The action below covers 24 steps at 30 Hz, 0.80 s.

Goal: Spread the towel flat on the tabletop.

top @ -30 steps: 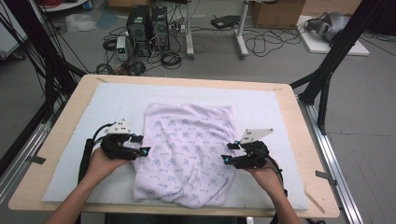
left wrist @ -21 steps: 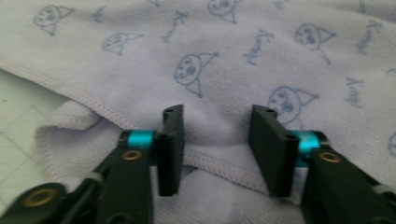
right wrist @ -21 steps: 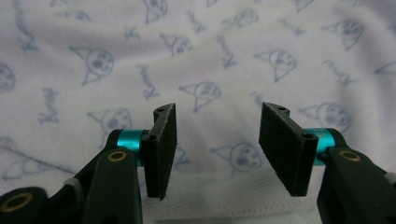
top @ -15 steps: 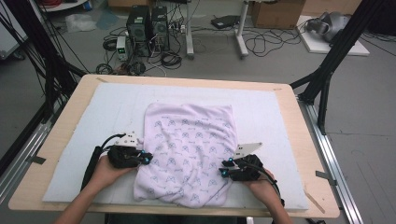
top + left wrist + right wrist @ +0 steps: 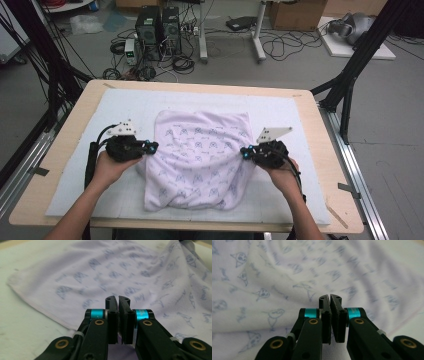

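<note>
A pale lilac towel (image 5: 200,155) printed with small blue figures lies rumpled on the white mat (image 5: 125,107). My left gripper (image 5: 150,146) pinches its left edge and my right gripper (image 5: 245,151) pinches its right edge, and the cloth is drawn up toward both. In the left gripper view the jaws (image 5: 118,298) stand together with a strip of towel (image 5: 112,272) between the pads. In the right gripper view the jaws (image 5: 329,297) are likewise closed with the towel (image 5: 287,272) caught between them. Both pairs of jaws have just been closing on the cloth.
The mat covers most of a wooden table (image 5: 325,165). Black frame posts (image 5: 350,75) rise at the table's right and left sides. Computer towers (image 5: 157,25) and loose cables lie on the floor beyond the far edge.
Both grippers dipped toward the near side of the towel, then came back and rose a little. The towel's two sides are now gathered and lifted at the jaws.
</note>
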### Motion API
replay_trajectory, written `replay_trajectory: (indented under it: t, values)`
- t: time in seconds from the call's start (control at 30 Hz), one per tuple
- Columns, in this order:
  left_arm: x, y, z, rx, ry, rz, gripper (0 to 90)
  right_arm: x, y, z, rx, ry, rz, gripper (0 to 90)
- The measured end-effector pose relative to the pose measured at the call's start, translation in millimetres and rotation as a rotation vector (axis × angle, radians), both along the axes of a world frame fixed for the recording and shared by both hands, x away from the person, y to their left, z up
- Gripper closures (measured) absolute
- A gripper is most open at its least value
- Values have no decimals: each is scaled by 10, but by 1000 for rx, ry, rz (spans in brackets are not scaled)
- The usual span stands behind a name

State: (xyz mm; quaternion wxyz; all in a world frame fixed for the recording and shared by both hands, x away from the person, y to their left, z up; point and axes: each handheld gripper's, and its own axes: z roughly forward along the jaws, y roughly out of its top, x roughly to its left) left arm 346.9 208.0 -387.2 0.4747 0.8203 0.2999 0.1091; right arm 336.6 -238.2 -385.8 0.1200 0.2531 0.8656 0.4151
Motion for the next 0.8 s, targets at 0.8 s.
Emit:
replay_trajectory:
  t: [0.8]
  values:
    - [226, 52, 44, 27, 12, 63, 526, 216, -65, -51, 57, 16, -41, 565]
